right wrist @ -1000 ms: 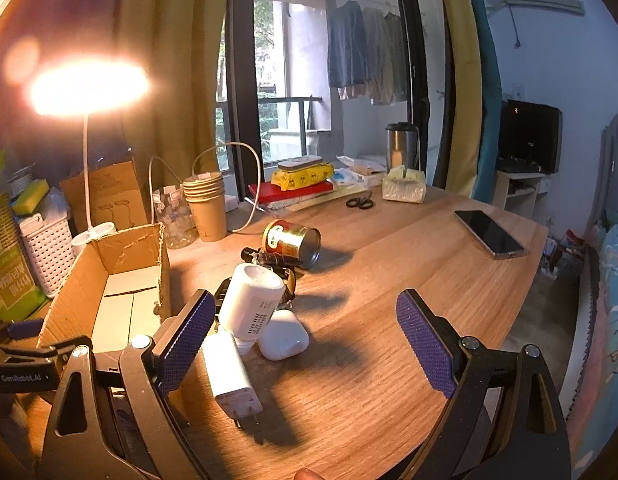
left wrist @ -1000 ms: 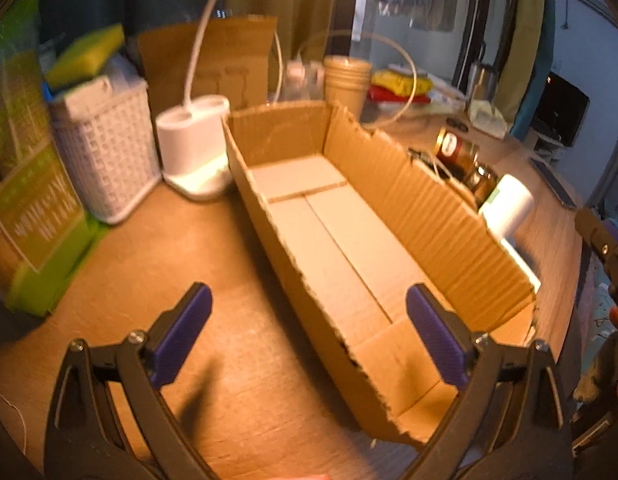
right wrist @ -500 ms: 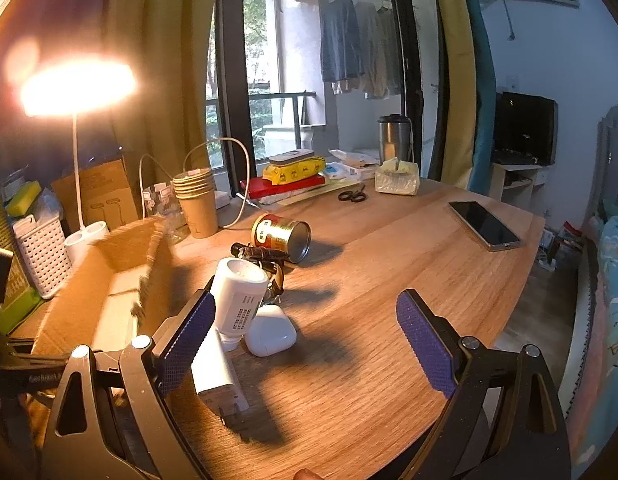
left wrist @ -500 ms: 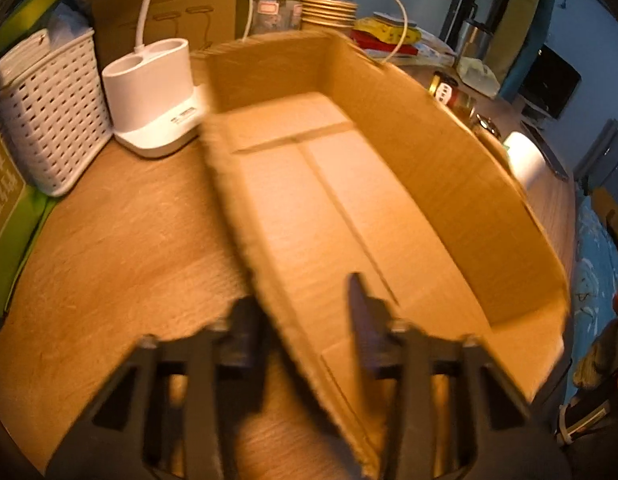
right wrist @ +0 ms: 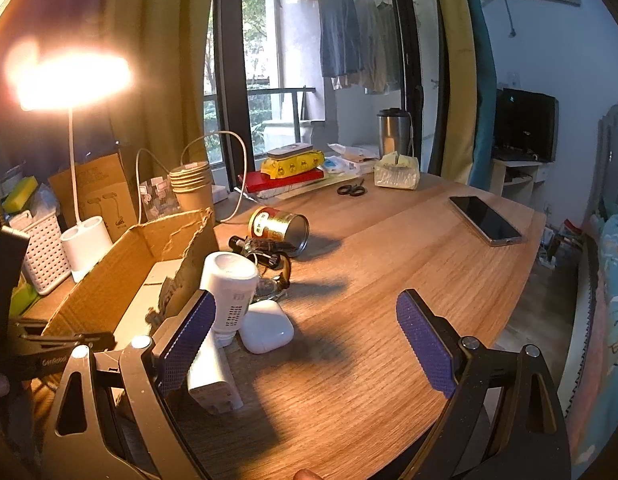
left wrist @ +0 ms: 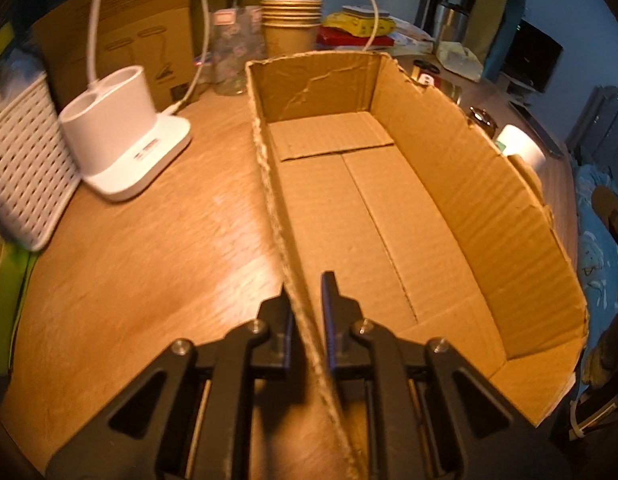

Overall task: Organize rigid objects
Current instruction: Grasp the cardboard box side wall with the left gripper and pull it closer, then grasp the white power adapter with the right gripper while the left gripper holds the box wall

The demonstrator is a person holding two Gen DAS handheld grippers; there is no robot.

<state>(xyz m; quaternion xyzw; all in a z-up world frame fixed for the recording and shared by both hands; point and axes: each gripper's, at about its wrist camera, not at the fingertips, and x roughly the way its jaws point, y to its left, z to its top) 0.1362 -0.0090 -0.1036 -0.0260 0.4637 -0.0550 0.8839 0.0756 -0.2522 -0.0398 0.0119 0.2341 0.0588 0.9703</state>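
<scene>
Starting at the left: your left claw [left wrist: 307,300] was spread wide over the desk [left wrist: 149,260] a second ago, and now it's pinched tight on the near long wall of the cardboard box [left wrist: 389,208], one pad outside and one inside. The box is empty, sitting just right of the white lamp base [left wrist: 125,140] and the white basket [left wrist: 25,168]. So I'd say you've got the box anchored, which is what you want before dropping stuff in, or you can drag it closer to the pile.

Moving right, the stuff to sort sits in a clump just beside the box's right wall: white charger plug [right wrist: 213,376], white cylinder gadget [right wrist: 229,284], white earbud case [right wrist: 267,332], something dark and tangled I can't make out, and the gold can [right wrist: 279,228] lying on its side.

Your right claw [right wrist: 305,348] hasn't budged, jaws spread wide, nothing in them, hovering by the pile. Charger or cylinder looks like the easy first grab. The phone [right wrist: 485,220] lies well apart, far right.
</scene>
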